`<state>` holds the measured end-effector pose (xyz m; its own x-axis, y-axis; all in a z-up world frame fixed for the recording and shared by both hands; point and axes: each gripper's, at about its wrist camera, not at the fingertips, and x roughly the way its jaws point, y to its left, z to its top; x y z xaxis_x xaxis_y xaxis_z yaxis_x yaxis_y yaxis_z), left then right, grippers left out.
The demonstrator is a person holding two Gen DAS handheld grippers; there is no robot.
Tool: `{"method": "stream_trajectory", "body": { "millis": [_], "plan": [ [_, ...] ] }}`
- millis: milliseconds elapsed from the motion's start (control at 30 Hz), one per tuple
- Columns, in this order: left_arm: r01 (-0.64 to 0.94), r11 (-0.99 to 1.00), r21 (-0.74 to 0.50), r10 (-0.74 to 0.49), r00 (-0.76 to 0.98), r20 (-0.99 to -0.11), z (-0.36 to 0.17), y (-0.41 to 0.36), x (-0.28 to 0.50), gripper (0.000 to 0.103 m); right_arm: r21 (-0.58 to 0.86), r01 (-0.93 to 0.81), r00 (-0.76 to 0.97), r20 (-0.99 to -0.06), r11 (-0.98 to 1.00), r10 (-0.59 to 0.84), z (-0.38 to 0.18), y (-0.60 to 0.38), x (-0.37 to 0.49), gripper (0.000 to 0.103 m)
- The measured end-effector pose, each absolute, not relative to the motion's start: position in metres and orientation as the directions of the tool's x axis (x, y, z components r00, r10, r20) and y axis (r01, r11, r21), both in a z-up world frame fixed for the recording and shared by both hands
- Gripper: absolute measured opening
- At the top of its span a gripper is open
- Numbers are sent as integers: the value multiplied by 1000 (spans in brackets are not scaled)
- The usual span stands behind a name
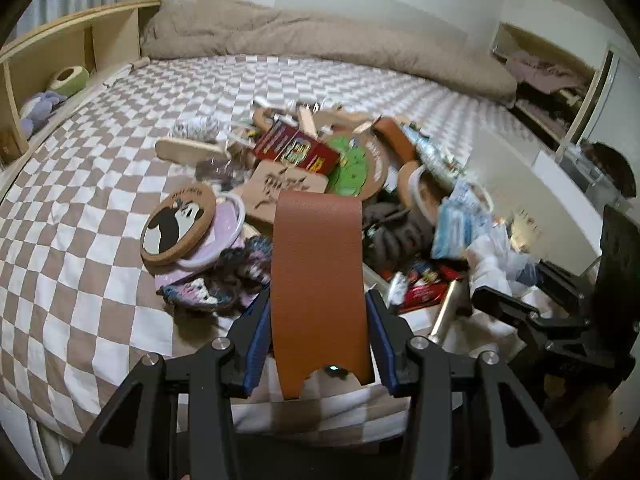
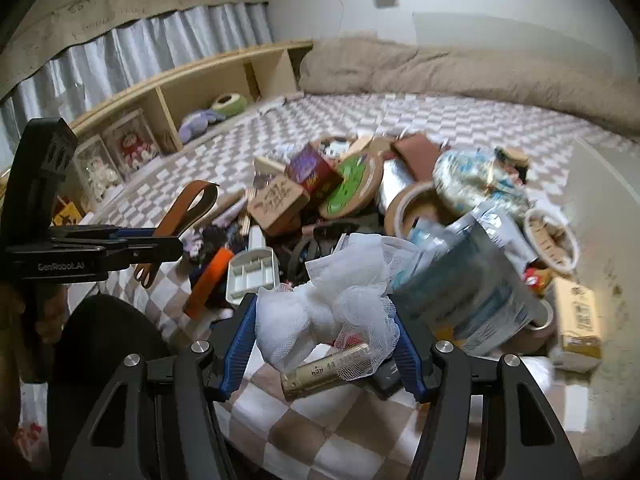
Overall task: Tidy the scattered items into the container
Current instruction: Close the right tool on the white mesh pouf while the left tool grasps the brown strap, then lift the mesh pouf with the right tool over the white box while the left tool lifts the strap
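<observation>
My left gripper is shut on a flat brown leather strap that sticks out forward over the pile. In the right wrist view the strap shows as a folded loop in the left gripper. My right gripper is shut on a white mesh bath sponge. A gold tube sits just under the sponge; whether it is caught in the netting I cannot tell. The right gripper is beside the strap, at the right. Scattered items are heaped on the checked bedspread.
The heap includes a red box, a round cork panda coaster, a green-topped disc, tape rolls and a white tray. A pale box wall stands at the right. A beige duvet and wooden shelf border the bed.
</observation>
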<state>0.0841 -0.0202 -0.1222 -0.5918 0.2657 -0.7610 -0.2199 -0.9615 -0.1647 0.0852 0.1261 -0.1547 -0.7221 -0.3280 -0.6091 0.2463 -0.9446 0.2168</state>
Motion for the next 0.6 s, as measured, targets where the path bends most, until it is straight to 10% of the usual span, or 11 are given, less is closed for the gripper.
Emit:
{"method": "stream_trajectory", "body": {
  "millis": [600],
  "plan": [
    [-271,-941,-205,338,-699,-631,-58,7,100,45,224,244,-815,-480,-943,-325,-91,161,81,63]
  ]
}}
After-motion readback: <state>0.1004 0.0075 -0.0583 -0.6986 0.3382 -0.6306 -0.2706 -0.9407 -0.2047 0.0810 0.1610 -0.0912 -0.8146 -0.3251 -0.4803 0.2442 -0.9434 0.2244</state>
